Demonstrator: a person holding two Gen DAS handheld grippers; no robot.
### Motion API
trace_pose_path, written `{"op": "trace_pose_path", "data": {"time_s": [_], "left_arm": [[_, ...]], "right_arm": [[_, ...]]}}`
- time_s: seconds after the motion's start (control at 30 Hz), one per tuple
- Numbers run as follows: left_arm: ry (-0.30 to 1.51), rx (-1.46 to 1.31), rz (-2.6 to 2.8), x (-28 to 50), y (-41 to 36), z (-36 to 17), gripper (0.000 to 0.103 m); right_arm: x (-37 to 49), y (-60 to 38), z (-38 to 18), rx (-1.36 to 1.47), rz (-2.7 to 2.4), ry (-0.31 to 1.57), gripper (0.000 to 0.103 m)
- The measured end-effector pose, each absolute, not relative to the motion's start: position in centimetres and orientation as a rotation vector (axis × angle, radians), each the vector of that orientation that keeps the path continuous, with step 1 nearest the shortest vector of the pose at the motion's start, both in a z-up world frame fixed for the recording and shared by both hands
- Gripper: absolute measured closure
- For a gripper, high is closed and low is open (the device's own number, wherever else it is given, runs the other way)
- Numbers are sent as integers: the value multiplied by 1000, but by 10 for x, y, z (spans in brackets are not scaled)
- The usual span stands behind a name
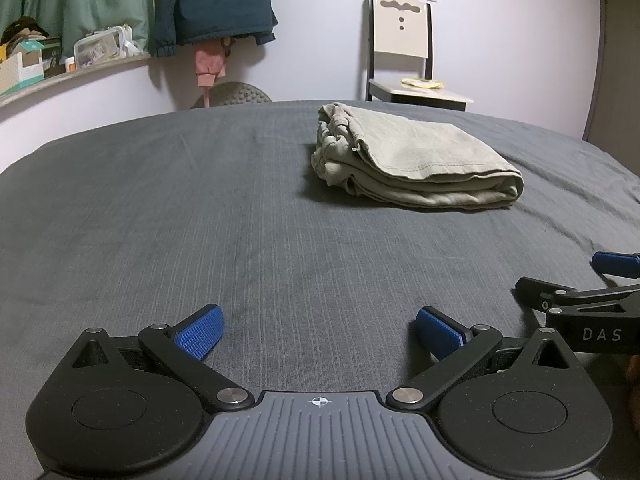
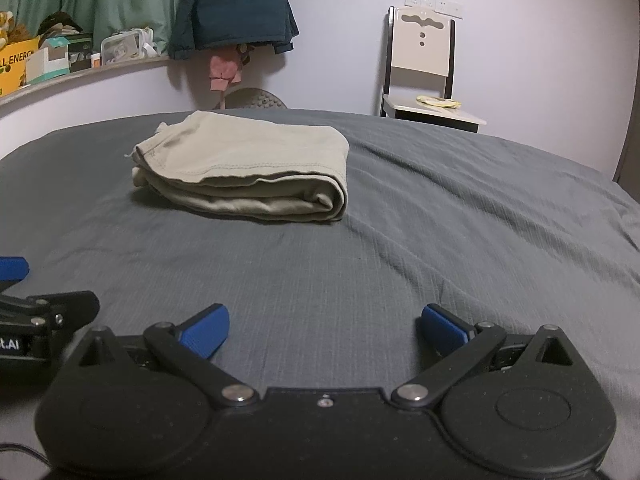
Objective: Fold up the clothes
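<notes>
1. Left wrist view. Nearest the camera is the left gripper (image 1: 319, 330), low over the grey bedsheet (image 1: 160, 220), with its blue pads (image 1: 202, 331) spread wide apart and nothing between them. At the right edge of this view the right gripper (image 1: 580, 296) shows just beside it, so the two tools sit side by side.
2. In the same view, the folded khaki trousers (image 1: 416, 160) lie ahead and to the right of the left gripper, well apart from it, on the far half of the bed. The long axis of the bundle runs across the view, a little slanted; the gathered waistband end is to the left and the rolled fold to the right.
3. Right wrist view. Nearest is the right gripper (image 2: 324, 330), also released, with wide jaws and holding nothing. The left gripper (image 2: 44, 308) appears at the left edge.
4. Here the folded khaki trousers (image 2: 248, 168) lie ahead and to the left, well apart, with the stacked open edges facing the camera.
5. I judge that the bundle lies between the lines of the two tools, and neither one is clearly nearer. The folding looks finished or nearly so; any next move must reach forward first.
</notes>
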State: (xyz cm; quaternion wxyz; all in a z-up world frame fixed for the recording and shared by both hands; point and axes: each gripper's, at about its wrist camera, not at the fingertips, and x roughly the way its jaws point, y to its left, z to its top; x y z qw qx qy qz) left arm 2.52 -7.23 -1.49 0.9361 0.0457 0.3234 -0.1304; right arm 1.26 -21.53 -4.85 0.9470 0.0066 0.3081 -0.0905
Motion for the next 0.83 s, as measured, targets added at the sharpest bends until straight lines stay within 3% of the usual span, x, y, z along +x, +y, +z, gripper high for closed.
{"op": "trace_pose_path", "data": {"time_s": [0.83], "left_arm": [[659, 91, -267, 26, -74, -16, 0]], "right_arm": [[14, -213, -50, 16, -185, 628, 0]]}}
